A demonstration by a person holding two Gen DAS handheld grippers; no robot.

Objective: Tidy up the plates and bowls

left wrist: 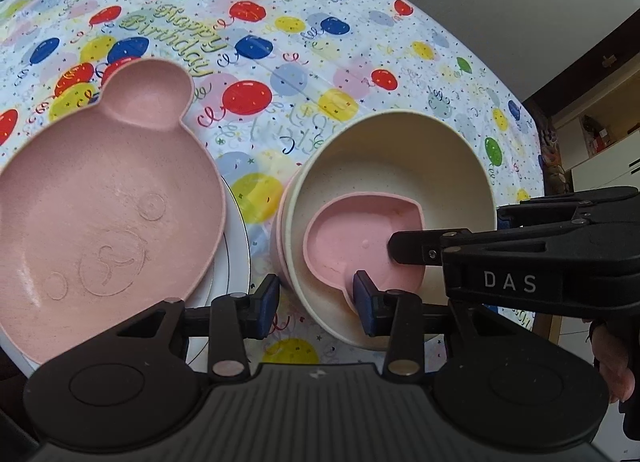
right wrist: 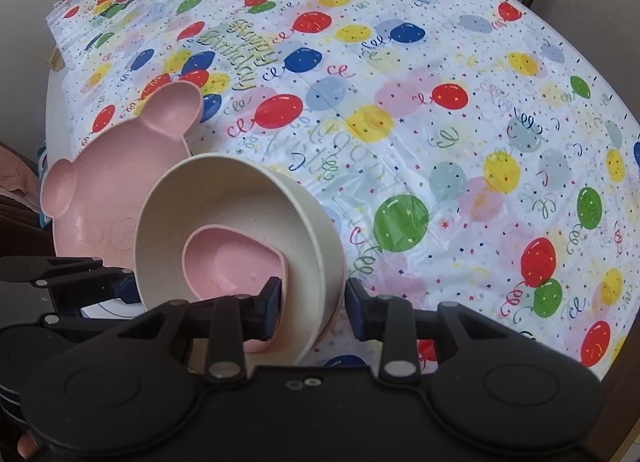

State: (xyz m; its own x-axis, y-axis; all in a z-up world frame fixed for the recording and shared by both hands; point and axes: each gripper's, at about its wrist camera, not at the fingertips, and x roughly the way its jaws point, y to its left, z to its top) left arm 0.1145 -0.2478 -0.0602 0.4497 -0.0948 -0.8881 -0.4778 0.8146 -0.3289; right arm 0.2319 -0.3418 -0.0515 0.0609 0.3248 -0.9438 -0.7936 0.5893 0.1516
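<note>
1. Sitting on the balloon tablecloth [left wrist: 320, 41], the cream bowl [left wrist: 400, 157] holds a small pink dish [left wrist: 352, 238] and looks tilted in the right wrist view.
2. A pink bowl [left wrist: 280, 221] shows only as a thin rim under its left side; the rest is hidden.
3. The left gripper [left wrist: 316, 298] pinches the cream bowl's near wall, one pad outside, one inside over the dish's rim; the contact itself is hard to make out.
4. The right gripper [right wrist: 314, 300] clamps the wall likewise, its inner finger covering part of the dish.
5. Just left lies a bear-shaped pink plate [left wrist: 100, 201] on a white plate [left wrist: 236, 246], which is mostly covered and cut off by the gripper body.
</note>
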